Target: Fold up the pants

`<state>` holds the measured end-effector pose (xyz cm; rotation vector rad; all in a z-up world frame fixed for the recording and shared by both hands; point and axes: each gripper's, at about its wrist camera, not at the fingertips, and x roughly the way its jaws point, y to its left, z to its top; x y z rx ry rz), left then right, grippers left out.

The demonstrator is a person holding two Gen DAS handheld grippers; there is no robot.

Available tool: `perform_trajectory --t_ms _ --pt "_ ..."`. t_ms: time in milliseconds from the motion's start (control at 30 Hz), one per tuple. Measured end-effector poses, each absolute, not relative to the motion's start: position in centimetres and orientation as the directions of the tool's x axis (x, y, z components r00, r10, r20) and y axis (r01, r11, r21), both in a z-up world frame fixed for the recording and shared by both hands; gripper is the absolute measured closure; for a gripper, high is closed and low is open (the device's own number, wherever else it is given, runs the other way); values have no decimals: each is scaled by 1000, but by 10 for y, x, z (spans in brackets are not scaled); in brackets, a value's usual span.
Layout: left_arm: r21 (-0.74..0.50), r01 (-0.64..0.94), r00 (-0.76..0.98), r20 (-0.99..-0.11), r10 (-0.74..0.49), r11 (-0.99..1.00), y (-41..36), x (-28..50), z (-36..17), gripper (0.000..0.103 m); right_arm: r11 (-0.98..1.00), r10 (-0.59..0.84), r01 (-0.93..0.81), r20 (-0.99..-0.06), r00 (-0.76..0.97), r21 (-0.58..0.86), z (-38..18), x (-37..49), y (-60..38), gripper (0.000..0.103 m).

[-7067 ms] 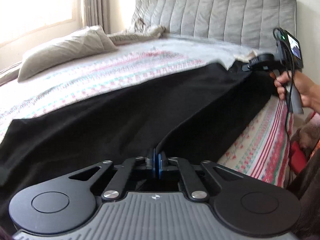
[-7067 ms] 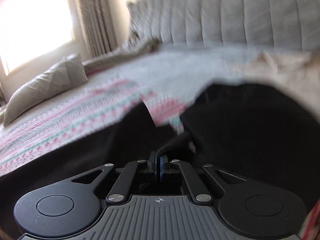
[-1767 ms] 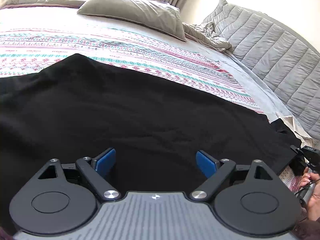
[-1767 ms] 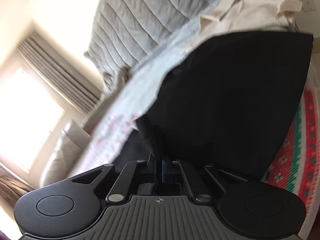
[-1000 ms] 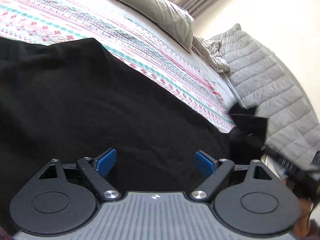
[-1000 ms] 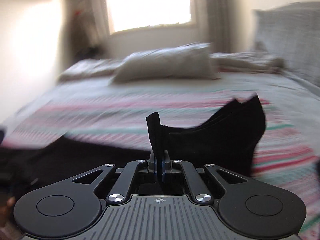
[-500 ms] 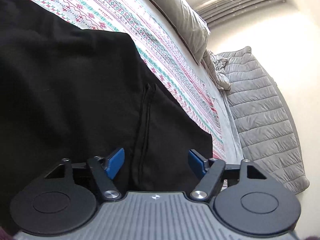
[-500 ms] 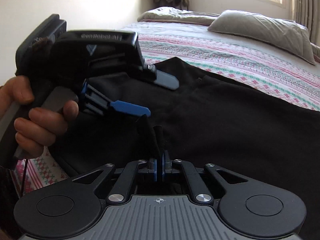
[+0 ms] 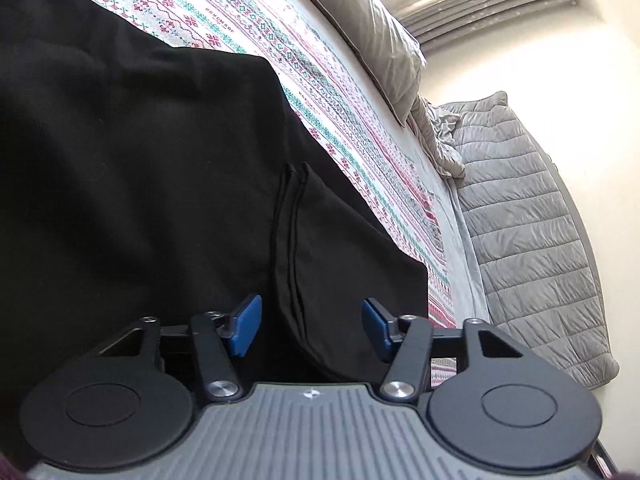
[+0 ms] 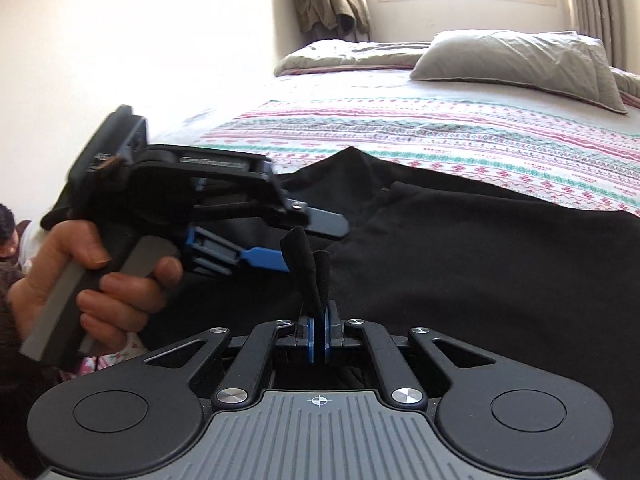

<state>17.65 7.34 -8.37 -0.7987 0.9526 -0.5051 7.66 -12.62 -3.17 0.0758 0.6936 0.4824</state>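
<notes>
Handing the black pants (image 9: pixel 140 184) hem from right to left: my right gripper (image 10: pixel 319 340) is clenched on a doubled tab of hem sticking up at 12 o'clock from its fingers. My left gripper (image 9: pixel 312 330) has just been closing, fingers (image 9: pixel 245 322) half-spread with the seamed edge between them, not yet pinched. I'd get both layers deep in before the right lets go. Fabric is matte, soft knit, limp, stitched double seam. Pants lie across the patterned bed sheet (image 9: pixel 320 92); grey pillow (image 10: pixel 516 58) at 1 o'clock, quilted headboard (image 9: pixel 532 240) at 3.
</notes>
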Motion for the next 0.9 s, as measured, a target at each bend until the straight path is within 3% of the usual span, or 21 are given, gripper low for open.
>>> perform_trajectory --t_ms 167,267,433,500,600,767,900 --pt "-766 37 529 -530 -663 642 65 180 -85 69 865 491 -442 -582 648 237 -28 68 -122 99" --pt "-726 42 559 -552 -619 686 60 181 -84 97 851 511 -464 -583 631 244 -27 63 -119 98" --pt "-619 99 606 -583 -541 779 54 172 -72 97 842 523 -473 -606 599 259 -27 64 -122 87" --pt "-548 127 630 -599 -494 826 53 167 -64 97 836 539 -466 -593 599 290 -23 63 -130 66" --pt "-460 151 657 -614 -436 875 56 162 -56 97 834 548 -448 -565 617 321 -19 62 -143 48" --pt "-346 119 692 -644 -327 931 72 160 -50 97 873 488 -371 -569 663 317 -20 64 -159 35" --pt "-262 79 720 -653 -236 962 87 157 -43 97 928 374 -279 -612 697 248 -27 69 -167 35"
